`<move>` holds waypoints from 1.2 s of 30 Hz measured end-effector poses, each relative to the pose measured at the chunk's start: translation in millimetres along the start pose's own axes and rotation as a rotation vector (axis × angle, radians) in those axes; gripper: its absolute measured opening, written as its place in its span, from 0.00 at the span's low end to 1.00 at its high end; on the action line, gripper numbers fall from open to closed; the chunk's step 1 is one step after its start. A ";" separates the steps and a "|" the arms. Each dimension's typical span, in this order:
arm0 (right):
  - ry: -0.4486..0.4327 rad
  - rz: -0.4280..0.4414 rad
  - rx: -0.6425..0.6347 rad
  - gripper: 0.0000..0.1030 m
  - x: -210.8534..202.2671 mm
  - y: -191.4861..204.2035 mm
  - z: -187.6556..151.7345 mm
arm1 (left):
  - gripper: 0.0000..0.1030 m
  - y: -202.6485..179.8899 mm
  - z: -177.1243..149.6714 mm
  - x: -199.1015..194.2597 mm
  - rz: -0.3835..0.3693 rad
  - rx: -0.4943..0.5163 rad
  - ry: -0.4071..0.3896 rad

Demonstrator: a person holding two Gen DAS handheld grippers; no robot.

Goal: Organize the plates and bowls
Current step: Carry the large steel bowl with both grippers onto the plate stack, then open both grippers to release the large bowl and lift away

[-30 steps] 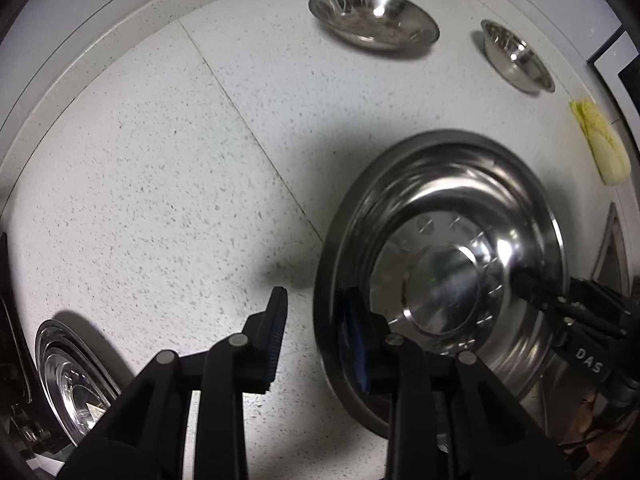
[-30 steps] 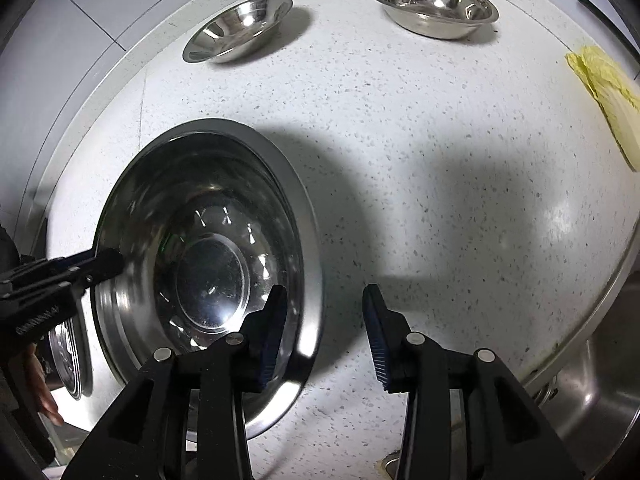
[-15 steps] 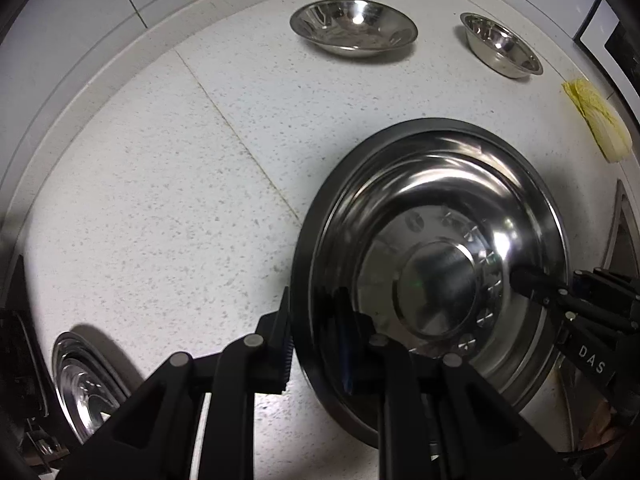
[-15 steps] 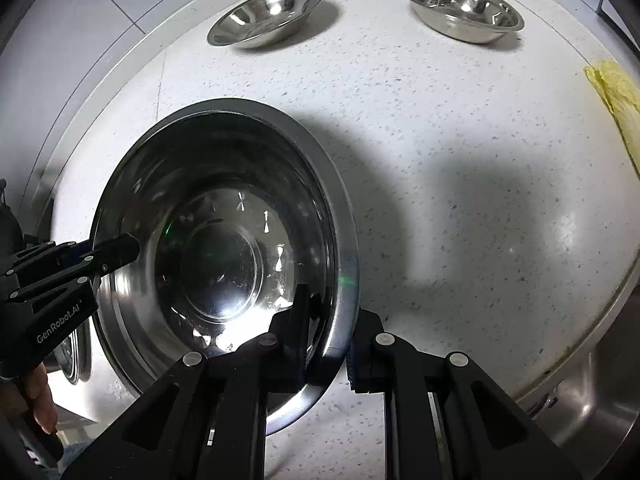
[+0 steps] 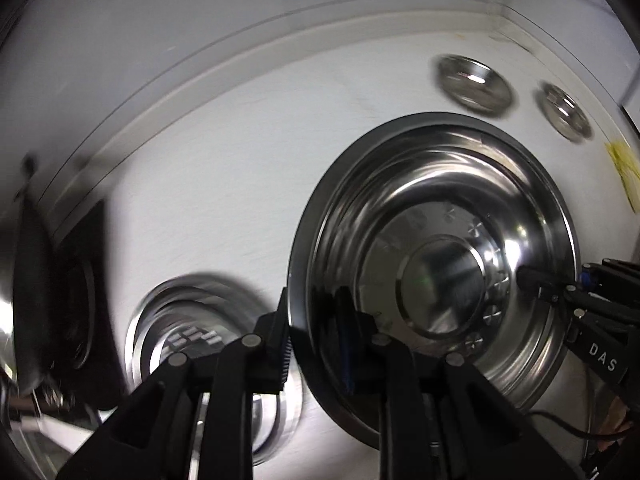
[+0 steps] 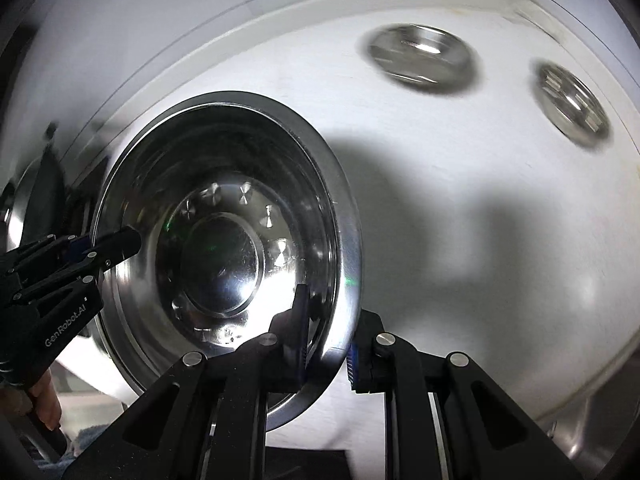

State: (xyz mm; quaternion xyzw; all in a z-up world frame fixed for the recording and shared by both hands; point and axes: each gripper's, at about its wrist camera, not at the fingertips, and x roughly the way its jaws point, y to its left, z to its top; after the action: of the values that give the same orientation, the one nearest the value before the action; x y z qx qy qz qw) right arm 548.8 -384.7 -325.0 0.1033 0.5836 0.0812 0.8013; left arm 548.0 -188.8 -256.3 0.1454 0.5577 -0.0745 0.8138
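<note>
Large steel bowl (image 5: 436, 264) is held off the table (image 5: 224, 168) by both rims, mid-frame. Left tongs (image 5: 316, 344) are clamped on its left rim, jaws opening slightly: slip risk. Right tongs (image 6: 328, 344) are shut tight on its right rim. Uneven grip could tilt it onto the plate (image 5: 188, 320) at lower left.

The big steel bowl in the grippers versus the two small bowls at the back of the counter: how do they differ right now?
The big steel bowl is far wider than the two small bowls. It is gripped at opposite rim edges by the left gripper and right gripper; the small bowls sit untouched on the counter. It has a broad flat rim; theirs look narrow, though blurred. All are shiny steel, opening up.
</note>
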 end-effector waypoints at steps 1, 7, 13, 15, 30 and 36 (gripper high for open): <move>0.003 0.010 -0.028 0.14 1.4 12.8 2.1 | 0.19 16.6 -5.6 -1.9 0.016 -0.029 0.002; 0.056 0.089 -0.235 0.15 25.5 109.3 12.5 | 0.19 108.1 -47.7 -9.5 0.127 -0.207 0.033; 0.128 0.127 -0.419 0.15 58.3 187.1 5.9 | 0.20 168.1 -88.2 1.4 0.165 -0.349 0.100; 0.157 0.128 -0.468 0.15 71.4 207.0 -0.2 | 0.20 179.8 -99.3 8.8 0.169 -0.387 0.124; 0.166 0.064 -0.507 0.16 98.6 223.4 -15.9 | 0.27 188.9 -130.1 58.2 0.122 -0.391 0.224; 0.104 0.009 -0.514 0.19 93.6 229.4 -22.0 | 0.28 187.1 -127.6 63.1 0.158 -0.366 0.225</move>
State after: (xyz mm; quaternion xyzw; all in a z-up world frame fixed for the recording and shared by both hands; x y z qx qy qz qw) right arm 554.2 -138.3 -357.8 -0.1053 0.5837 0.2356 0.7699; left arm 511.1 31.7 -329.1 0.0461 0.6362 0.1086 0.7624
